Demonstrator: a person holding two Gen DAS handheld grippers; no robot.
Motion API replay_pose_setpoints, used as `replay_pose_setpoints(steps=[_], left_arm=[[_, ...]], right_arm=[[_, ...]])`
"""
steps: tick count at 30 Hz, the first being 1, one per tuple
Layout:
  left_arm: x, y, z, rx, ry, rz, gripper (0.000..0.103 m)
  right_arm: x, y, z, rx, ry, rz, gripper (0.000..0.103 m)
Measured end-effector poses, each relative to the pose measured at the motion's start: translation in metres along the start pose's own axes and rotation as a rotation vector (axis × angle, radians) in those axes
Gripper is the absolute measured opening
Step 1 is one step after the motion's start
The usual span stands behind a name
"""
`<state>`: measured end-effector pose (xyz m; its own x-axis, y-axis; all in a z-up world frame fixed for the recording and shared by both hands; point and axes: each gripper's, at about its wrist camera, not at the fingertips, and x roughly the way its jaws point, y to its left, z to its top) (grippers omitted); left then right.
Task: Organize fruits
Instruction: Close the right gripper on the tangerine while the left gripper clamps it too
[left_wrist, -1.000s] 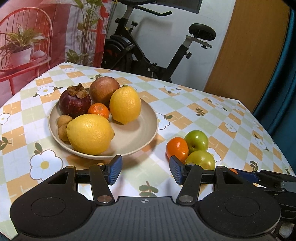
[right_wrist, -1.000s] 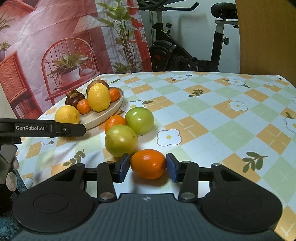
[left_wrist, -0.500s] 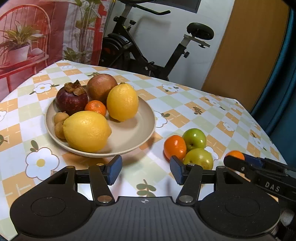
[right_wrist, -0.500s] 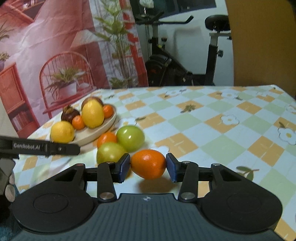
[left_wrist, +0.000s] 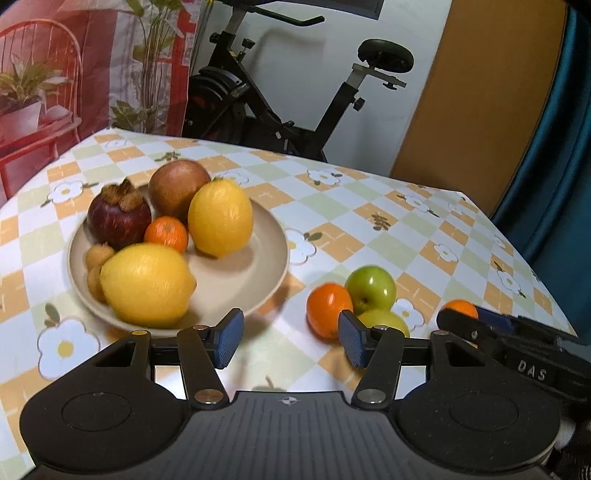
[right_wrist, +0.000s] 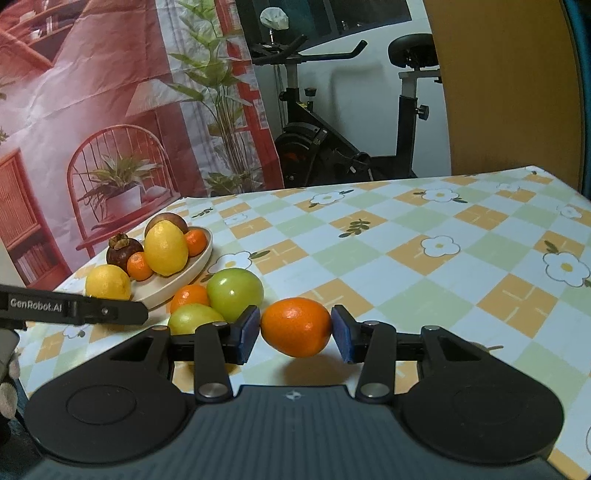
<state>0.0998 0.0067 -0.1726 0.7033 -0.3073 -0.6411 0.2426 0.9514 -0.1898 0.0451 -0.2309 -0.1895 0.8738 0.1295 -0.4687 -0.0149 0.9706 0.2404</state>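
Pads of the right gripper (right_wrist: 294, 334) press on both ends of an orange (right_wrist: 296, 327), pinching it along its long axis so it cannot roll out; its shadow on the tablecloth (right_wrist: 424, 236) below suggests it is carried clear of the surface. It is probably bound for the plate (left_wrist: 258, 266), where most of the fruit already sits. The left gripper (left_wrist: 291, 338) hangs partly open with nothing between its blue pads, just in front of the plate's near rim, likely waiting its turn. On the plate lie two lemons (left_wrist: 147, 284), a small tangerine (left_wrist: 166, 233), a mangosteen (left_wrist: 119, 218) and a brown fruit (left_wrist: 177, 188). Right of the plate, on the cloth, two green apples (left_wrist: 371, 288) and another orange (left_wrist: 327, 308) cluster touching one another, not yet sorted.
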Motion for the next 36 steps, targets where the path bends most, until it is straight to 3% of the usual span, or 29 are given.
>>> replay_pose_setpoints(steps=[3,5,8,29,36], left_arm=[[0.003,-0.006,0.007,0.015,-0.009,-0.005,0.055],[0.005,-0.010,0.010,0.027,-0.008,-0.014,0.042],[0.011,-0.015,0.015,0.030,-0.003,-0.031,0.035],[0.040,-0.022,0.019,0.044,0.035,-0.049,0.035],[0.032,-0.015,0.006,-0.008,0.101,-0.091,0.034]], right_arm=[[0.000,-0.002,0.000,0.015,-0.001,0.009,0.046],[0.001,-0.004,0.000,0.024,-0.002,0.014,0.046],[0.000,-0.005,0.001,0.034,-0.004,0.020,0.046],[0.001,-0.006,-0.002,0.051,0.003,0.030,0.046],[0.002,-0.005,-0.003,0.057,0.009,0.032,0.046]])
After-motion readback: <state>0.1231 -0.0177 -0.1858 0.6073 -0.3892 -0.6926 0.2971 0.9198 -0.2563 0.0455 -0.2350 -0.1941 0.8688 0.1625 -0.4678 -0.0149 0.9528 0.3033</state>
